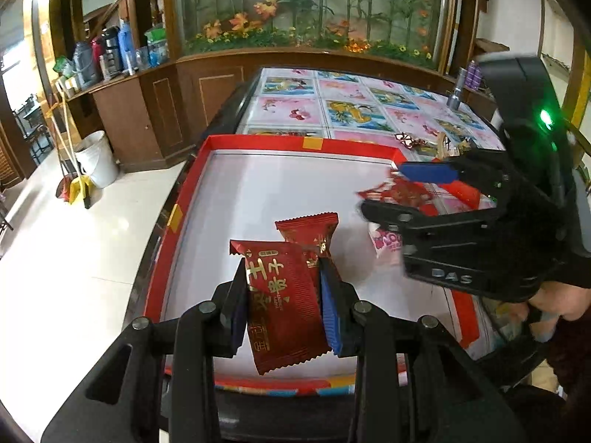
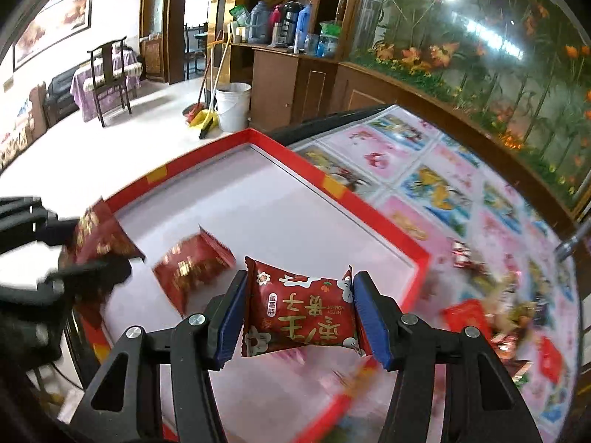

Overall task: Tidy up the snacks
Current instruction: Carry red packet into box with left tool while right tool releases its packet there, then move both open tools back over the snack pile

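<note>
While both hand-held grippers hang over the shallow red-rimmed cardboard tray with a white floor, each is already loaded. The left gripper is clamped on a dark red foil snack packet with gold characters, its long axis running forward along the fingers. Just beyond that packet's far end a second red foil packet lies on the tray floor, partly hidden behind it. The right gripper pinches a red flower-printed snack pouch across its ends, so the pouch's long axis spans crosswise between the blue pads.

The relation that matters, I judge, is the lying packet: it sits straight ahead of the left gripper and well to the left of the right one — so the left hand is nearer and could set its packet down beside it. The right pouch hovers near the tray's right wall; the loose heap of mixed wrapped snacks waits outside on the patterned plastic tablecloth, blurred.
</note>
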`<act>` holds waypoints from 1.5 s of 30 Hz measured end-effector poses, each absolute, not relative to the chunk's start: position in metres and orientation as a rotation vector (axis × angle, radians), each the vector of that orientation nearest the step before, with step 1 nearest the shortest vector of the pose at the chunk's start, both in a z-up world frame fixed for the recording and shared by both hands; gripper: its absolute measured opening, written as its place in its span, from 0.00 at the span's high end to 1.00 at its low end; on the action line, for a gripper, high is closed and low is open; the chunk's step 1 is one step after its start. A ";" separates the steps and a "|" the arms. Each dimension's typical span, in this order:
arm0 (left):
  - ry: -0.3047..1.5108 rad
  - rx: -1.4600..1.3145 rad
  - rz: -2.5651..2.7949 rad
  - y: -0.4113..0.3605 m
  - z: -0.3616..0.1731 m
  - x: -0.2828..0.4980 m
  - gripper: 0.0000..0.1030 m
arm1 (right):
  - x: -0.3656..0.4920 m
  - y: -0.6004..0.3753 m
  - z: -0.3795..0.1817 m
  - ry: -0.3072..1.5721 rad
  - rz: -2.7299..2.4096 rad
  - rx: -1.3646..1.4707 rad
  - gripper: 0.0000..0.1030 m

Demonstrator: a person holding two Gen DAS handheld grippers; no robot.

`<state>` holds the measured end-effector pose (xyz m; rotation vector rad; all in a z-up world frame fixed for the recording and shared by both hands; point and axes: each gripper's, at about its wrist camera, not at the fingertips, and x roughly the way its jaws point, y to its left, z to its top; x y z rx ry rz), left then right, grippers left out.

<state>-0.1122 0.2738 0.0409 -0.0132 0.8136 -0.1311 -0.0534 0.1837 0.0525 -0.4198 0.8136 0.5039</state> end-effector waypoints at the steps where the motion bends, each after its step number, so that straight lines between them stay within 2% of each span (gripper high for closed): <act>1: 0.813 -0.007 -0.130 0.273 0.040 -0.109 0.69 | -0.048 0.187 0.050 0.821 0.532 -0.387 0.42; 3: 0.820 0.014 -0.108 0.273 0.038 -0.099 0.67 | -0.039 0.190 0.047 0.831 0.574 -0.345 0.36; 5: 0.832 0.018 -0.092 0.273 0.037 -0.093 0.60 | -0.033 0.188 0.047 0.858 0.590 -0.331 0.35; 7: 0.809 0.009 -0.084 0.274 0.040 -0.095 0.48 | -0.031 0.175 0.052 0.857 0.593 -0.300 0.34; 14: 0.777 0.031 -0.149 0.254 0.046 -0.115 0.34 | -0.023 0.084 0.081 0.770 0.487 -0.197 0.19; 23: 0.780 0.165 -0.302 0.174 0.048 -0.122 0.33 | 0.008 -0.092 0.065 0.826 0.257 0.111 0.17; 28: 0.783 0.262 -0.327 0.132 0.048 -0.115 0.33 | 0.008 -0.132 0.046 0.839 0.264 0.227 0.17; 36: 0.816 0.240 -0.361 0.118 0.046 -0.110 0.30 | 0.010 -0.096 0.040 0.883 0.426 0.161 0.16; 45: 0.814 0.303 -0.397 0.113 0.051 -0.119 0.30 | 0.039 -0.011 0.009 1.017 0.427 -0.162 0.17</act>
